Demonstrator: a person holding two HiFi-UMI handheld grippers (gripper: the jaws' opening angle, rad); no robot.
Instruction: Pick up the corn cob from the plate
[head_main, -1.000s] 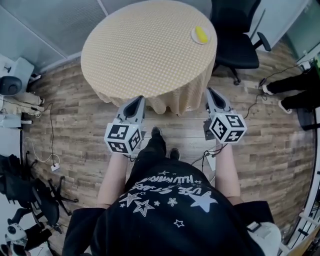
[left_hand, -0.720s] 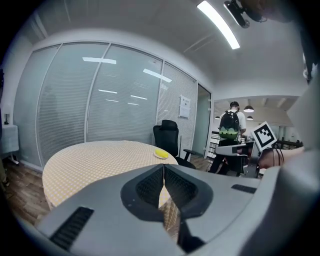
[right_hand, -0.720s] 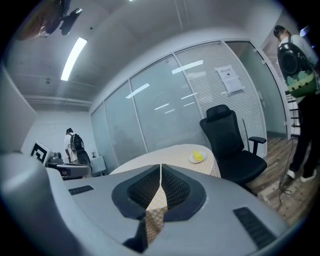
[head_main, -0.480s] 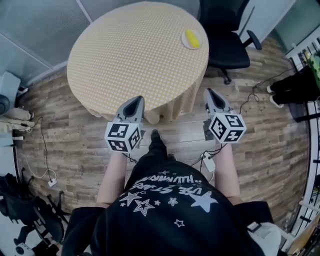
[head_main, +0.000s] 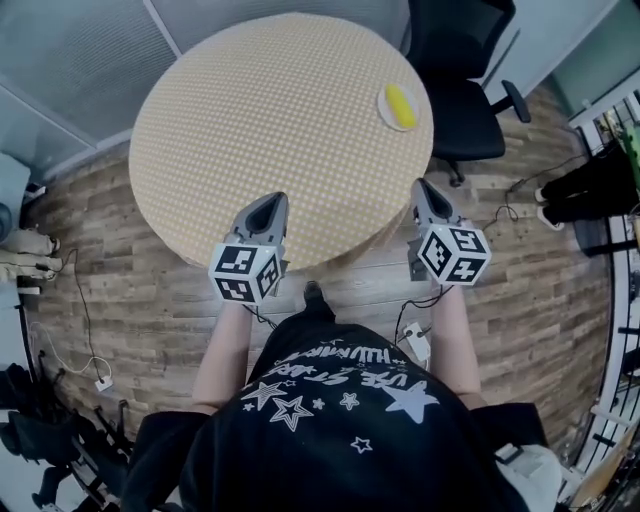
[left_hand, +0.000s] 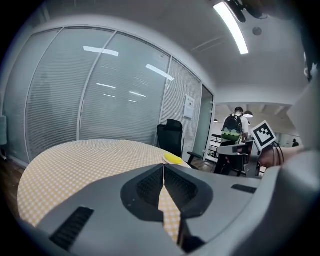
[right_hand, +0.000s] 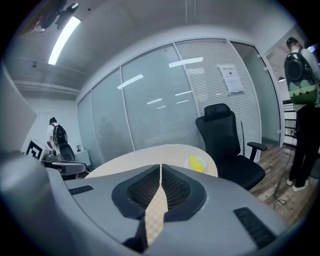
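A yellow corn cob lies on a small white plate at the far right edge of the round table with a yellow checked cloth. The cob also shows in the left gripper view and the right gripper view. My left gripper hangs over the table's near edge, jaws shut with nothing in them. My right gripper is at the near right rim, well short of the plate, jaws shut and empty.
A black office chair stands just beyond the plate, at the table's far right. Glass partition walls run behind the table. A person with a backpack stands at the right. Cables lie on the wood floor.
The person has stepped toward the table. Both grippers, shut throughout, now reach its near edge, and the plate with the cob lies closer.
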